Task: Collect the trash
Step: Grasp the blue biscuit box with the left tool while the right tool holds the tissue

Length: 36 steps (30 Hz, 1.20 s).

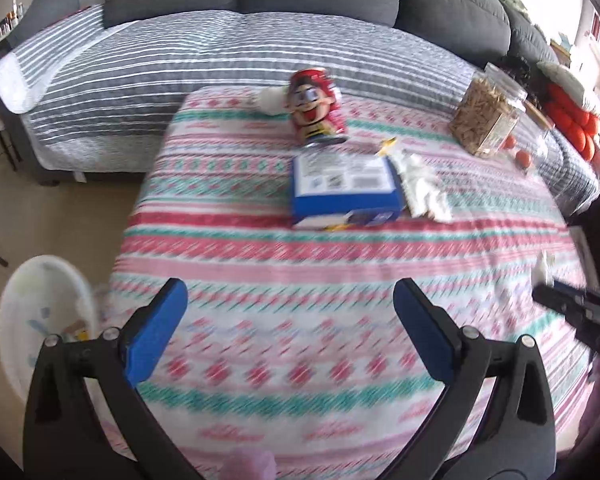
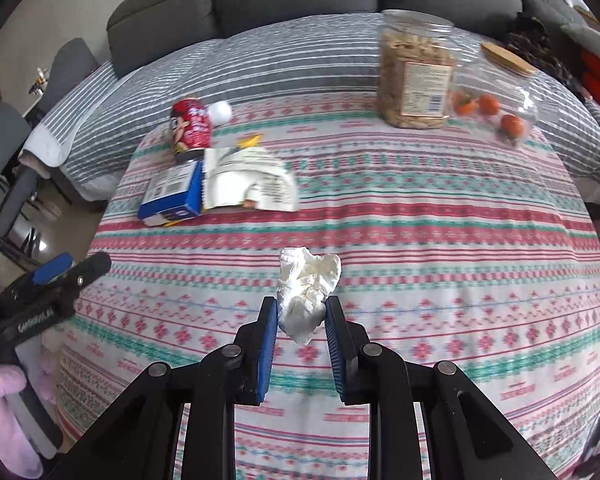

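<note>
Right wrist: right gripper [image 2: 302, 312] clamped on crumpled tissue [image 2: 308, 292]; keep squeeze, carry to white bin [image 1: 48, 320] at 8 o'clock. Left gripper [image 1: 290, 300] jaws apart, empty.

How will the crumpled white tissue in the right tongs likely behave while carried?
The crumpled tissue, pinched between the right tongs, looks soft and probably very light. Its loose top may flop or sway. Its creased folds suggest it squashes rather than slips, though a corner could tear.

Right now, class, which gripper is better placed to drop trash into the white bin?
Probably right: the right gripper already pinches the crumpled tissue. The left gripper is open and empty, though nearer the white bin.
</note>
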{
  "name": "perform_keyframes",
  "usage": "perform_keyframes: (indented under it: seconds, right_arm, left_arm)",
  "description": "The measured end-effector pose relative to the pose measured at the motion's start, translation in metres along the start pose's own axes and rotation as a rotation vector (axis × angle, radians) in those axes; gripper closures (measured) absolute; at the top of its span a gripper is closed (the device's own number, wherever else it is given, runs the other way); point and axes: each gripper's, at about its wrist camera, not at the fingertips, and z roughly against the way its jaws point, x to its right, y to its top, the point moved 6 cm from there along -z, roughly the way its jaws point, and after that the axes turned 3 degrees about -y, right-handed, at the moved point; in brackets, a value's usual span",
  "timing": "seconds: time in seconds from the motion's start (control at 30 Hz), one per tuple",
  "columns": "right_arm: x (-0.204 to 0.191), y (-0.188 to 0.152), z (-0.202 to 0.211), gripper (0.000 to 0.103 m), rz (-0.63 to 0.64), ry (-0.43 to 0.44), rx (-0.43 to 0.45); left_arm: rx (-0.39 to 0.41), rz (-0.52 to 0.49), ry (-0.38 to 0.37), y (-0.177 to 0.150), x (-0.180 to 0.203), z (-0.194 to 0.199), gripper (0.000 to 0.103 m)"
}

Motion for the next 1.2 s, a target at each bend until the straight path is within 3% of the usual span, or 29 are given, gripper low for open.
perform_keyframes:
  seconds: [0.17,0.27,0.4,0.67,0.8,0.87,1.2]
  right_arm:
    - [0.026,-0.004,0.005,0.078,-0.012,-0.016,0.003]
    - [0.034,-0.01,0.007,0.078,-0.005,-0.015,-0.006]
    - [0.039,-0.015,0.011,0.078,0.009,-0.013,-0.007]
    - [0.051,-0.017,0.006,0.078,0.009,-0.023,-0.023]
    - [0.056,-0.016,0.008,0.078,-0.001,-0.024,-0.019]
    - [0.057,-0.016,0.008,0.078,-0.004,-0.029,-0.021]
    - [0.059,-0.017,0.018,0.078,-0.01,-0.045,-0.008]
  left_arm:
    - [0.056,0.022,-0.028,0.02,0.031,-0.013,0.001]
    - [0.071,0.005,-0.002,0.028,0.044,-0.028,0.001]
    - [0.083,-0.002,0.056,0.034,0.043,-0.046,0.001]
    - [0.07,0.019,0.057,0.032,0.038,-0.073,0.001]
    - [0.067,0.074,0.017,0.032,0.029,-0.08,0.002]
    - [0.065,0.092,-0.035,0.031,0.03,-0.083,0.01]
    - [0.067,0.022,-0.086,0.019,0.043,-0.053,0.01]
